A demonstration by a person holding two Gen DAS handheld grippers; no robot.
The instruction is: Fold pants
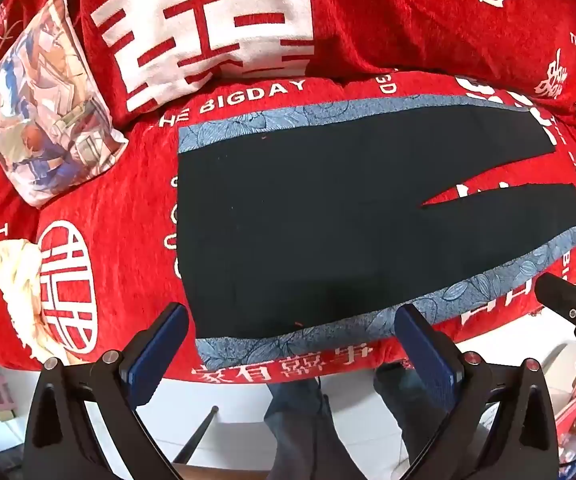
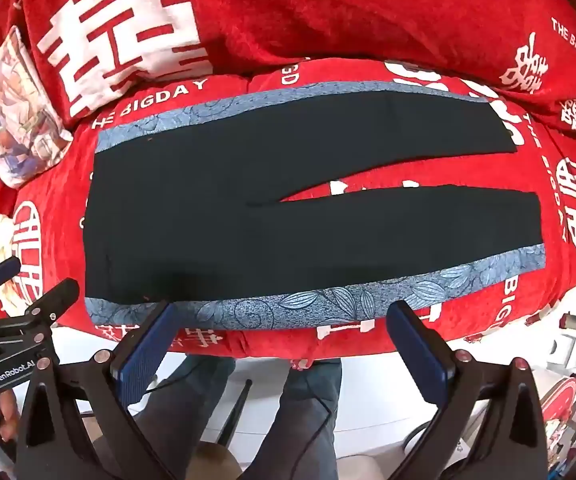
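Note:
Black pants [image 1: 328, 216] with blue patterned side stripes lie flat on a red blanket, waistband to the left, both legs spread to the right. They also show in the right wrist view [image 2: 288, 216]. My left gripper [image 1: 292, 320] is open and empty, hovering over the pants' near stripe by the waist end. My right gripper [image 2: 279, 316] is open and empty over the near stripe [image 2: 328, 304] further right. The left gripper also shows in the right wrist view [image 2: 19, 292], and the right gripper's finger [image 1: 568, 300] shows in the left wrist view.
A printed cushion [image 1: 47, 100] lies at the back left. A big red pillow [image 1: 288, 20] with white characters lines the back. A cream cloth [image 1: 15, 280] sits at the left edge. The blanket's front edge [image 1: 288, 368] drops to a white floor, where the person's legs [image 2: 288, 420] stand.

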